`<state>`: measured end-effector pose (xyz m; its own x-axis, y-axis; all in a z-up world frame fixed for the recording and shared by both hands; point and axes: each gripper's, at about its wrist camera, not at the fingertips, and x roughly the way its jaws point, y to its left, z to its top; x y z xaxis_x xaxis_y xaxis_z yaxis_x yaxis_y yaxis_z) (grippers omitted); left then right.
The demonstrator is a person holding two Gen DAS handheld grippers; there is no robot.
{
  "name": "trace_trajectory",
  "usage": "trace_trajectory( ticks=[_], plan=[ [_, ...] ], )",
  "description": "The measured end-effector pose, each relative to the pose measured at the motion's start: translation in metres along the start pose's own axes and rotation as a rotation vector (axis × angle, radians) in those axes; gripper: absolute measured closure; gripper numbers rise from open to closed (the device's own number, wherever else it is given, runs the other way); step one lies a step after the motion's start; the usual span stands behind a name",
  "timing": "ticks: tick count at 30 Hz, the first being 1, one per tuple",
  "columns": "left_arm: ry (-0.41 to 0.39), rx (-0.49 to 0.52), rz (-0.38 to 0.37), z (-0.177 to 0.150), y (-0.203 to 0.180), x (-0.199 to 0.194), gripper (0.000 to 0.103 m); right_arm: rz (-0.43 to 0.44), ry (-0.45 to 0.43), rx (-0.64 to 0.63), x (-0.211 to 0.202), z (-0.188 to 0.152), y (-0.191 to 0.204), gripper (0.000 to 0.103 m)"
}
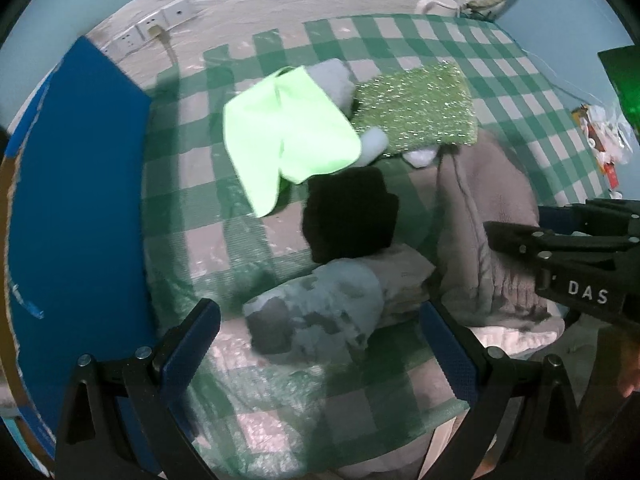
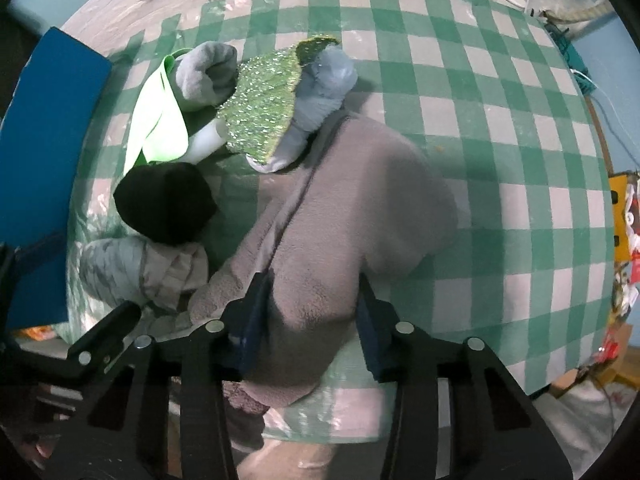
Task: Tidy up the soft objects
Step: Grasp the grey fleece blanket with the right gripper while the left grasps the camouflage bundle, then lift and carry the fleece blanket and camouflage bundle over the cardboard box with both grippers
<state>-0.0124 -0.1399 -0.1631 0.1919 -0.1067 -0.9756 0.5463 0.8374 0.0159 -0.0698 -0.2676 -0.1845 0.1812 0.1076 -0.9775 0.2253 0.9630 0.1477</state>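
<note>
- The blue panel (image 1: pixel 76 184) at the left edge of the worktop (image 2: pixel 480 128) is cut off by the frame, so its full shape cannot be told.
- The neon green cloth (image 1: pixel 280 132) lies partly over a grey rolled sock (image 2: pixel 208 72); a white item (image 2: pixel 206 142) peeks from under it, too hidden to identify.
- The black cloth (image 2: pixel 164 202) is a dark lump with no detail readable.
- Near it, a mottled pale blue-grey bundle (image 1: pixel 320 308) lies blurred between the left gripper's (image 1: pixel 320 320) jaws, which stand wide apart; whether they touch it is unclear.
- The glittery green scouring cloth (image 2: pixel 264 104) overlaps a pale blue sock (image 2: pixel 324 92), covering its left part.
- The grey fleece garment (image 2: pixel 352 208) spreads from mid-worktop to the near edge; its near end hangs past the edge and out of sight.
- The right gripper (image 2: pixel 312 320) has its jaws partly closed around a thick fold of the fleece, pads pressing both sides.
- Clutter at the far right is too small to make out.
</note>
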Motion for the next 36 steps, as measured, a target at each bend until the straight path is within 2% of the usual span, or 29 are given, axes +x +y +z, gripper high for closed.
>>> trace_trajectory(
  ticks=[9, 10, 15, 21, 22, 27, 30, 36],
  plan=[
    [0.069, 0.008, -0.023, 0.012, -0.007, 0.023, 0.003, 0.079, -0.006, 0.051, -0.001, -0.008, -0.024, 0.069],
    [0.074, -0.001, -0.027, 0.012, -0.005, 0.026, 0.007, 0.089, -0.007, 0.061, -0.001, -0.008, -0.026, 0.068],
    [0.096, -0.058, -0.065, 0.012, 0.006, 0.031, 0.017, 0.141, 0.004, 0.134, 0.003, -0.007, -0.036, 0.049],
    [0.083, -0.032, -0.062, 0.01, 0.003, 0.025, 0.027, 0.131, 0.024, 0.12, 0.006, -0.001, -0.039, 0.043],
    [0.082, -0.031, -0.061, 0.008, 0.002, 0.022, 0.028, 0.126, 0.024, 0.111, 0.006, -0.001, -0.038, 0.045],
    [0.077, -0.037, -0.057, 0.004, 0.001, 0.009, 0.031, 0.109, 0.009, 0.069, 0.002, -0.002, -0.034, 0.072],
    [0.077, -0.05, -0.056, 0.011, 0.002, -0.001, 0.032, 0.102, 0.011, 0.06, 0.0, -0.001, -0.027, 0.078],
    [0.035, -0.054, -0.055, 0.019, 0.006, -0.021, 0.032, 0.083, -0.004, 0.049, -0.019, -0.009, -0.022, 0.078]
  ],
)
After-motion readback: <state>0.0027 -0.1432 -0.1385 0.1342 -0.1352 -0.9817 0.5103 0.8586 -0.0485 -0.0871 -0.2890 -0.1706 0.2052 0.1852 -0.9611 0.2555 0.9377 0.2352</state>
